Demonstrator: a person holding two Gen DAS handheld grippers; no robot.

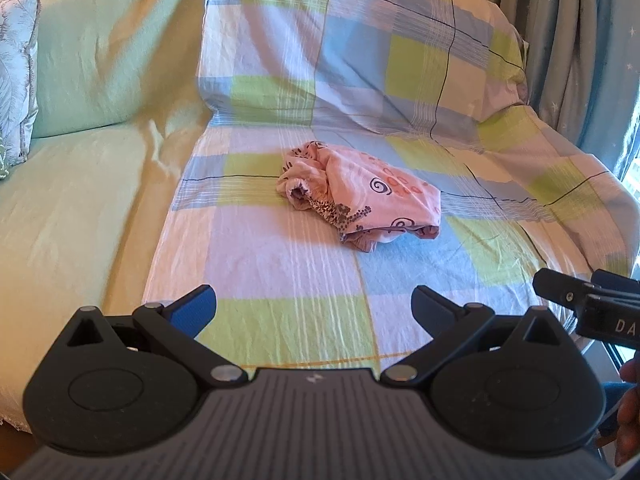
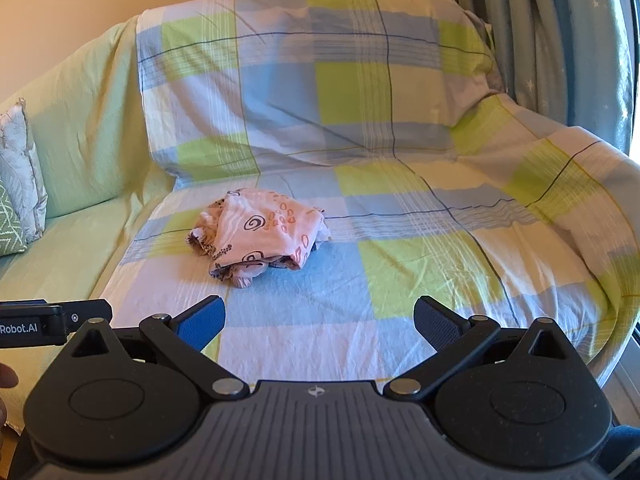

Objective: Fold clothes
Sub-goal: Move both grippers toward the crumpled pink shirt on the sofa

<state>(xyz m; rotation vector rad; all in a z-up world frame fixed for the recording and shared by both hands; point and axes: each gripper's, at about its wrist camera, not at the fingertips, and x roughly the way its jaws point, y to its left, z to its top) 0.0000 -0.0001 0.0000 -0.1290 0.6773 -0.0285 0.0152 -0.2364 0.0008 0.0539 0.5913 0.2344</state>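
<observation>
A crumpled pink garment lies on a checked sheet, ahead of both grippers. The left gripper and right gripper hover apart from it, jaws spread wide, empty.

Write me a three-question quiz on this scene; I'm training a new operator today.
1. True or false: the garment lies flat and folded on the checked sheet.
2. Left gripper is: A open, B shut on cloth, C out of view?
3. Fill in: the right gripper holds ____.

Key: 1 false, it is crumpled in a heap. 2 A. 3 nothing; it is open, short of the garment.
</observation>
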